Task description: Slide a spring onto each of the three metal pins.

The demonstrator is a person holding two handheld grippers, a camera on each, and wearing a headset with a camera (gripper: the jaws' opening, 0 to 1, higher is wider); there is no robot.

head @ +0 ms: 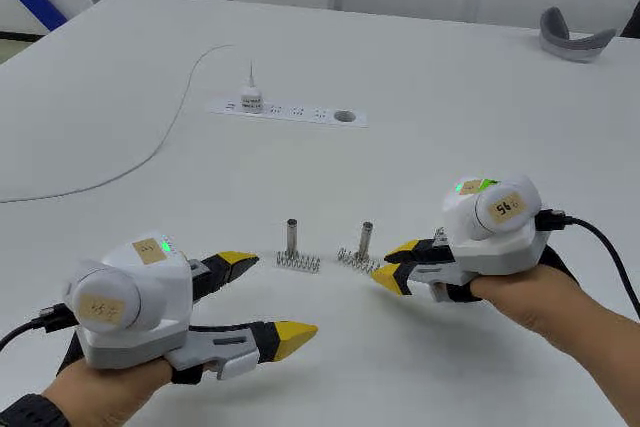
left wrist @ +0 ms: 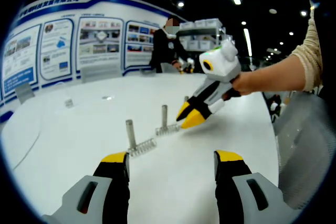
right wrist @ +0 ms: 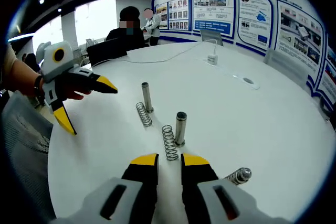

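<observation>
Two bare metal pins (head: 292, 235) (head: 366, 240) stand upright mid-table. A loose spring (head: 298, 263) (head: 357, 261) lies at the foot of each. My right gripper (head: 393, 265) hovers just right of the second spring (right wrist: 168, 141), its jaws only a narrow gap apart and holding nothing. A third pin (right wrist: 239, 175), seemingly wrapped in a spring, shows low beside that gripper's right jaw. My left gripper (head: 268, 297) is wide open and empty, in front of the first pin (left wrist: 130, 134) and its spring (left wrist: 142, 147).
A white power strip (head: 290, 111) with a small white plug-in piece (head: 250, 97) lies farther back, and a thin cable (head: 150, 147) curves off left. A grey curved object (head: 575, 42) sits at the far right. People stand beyond the table.
</observation>
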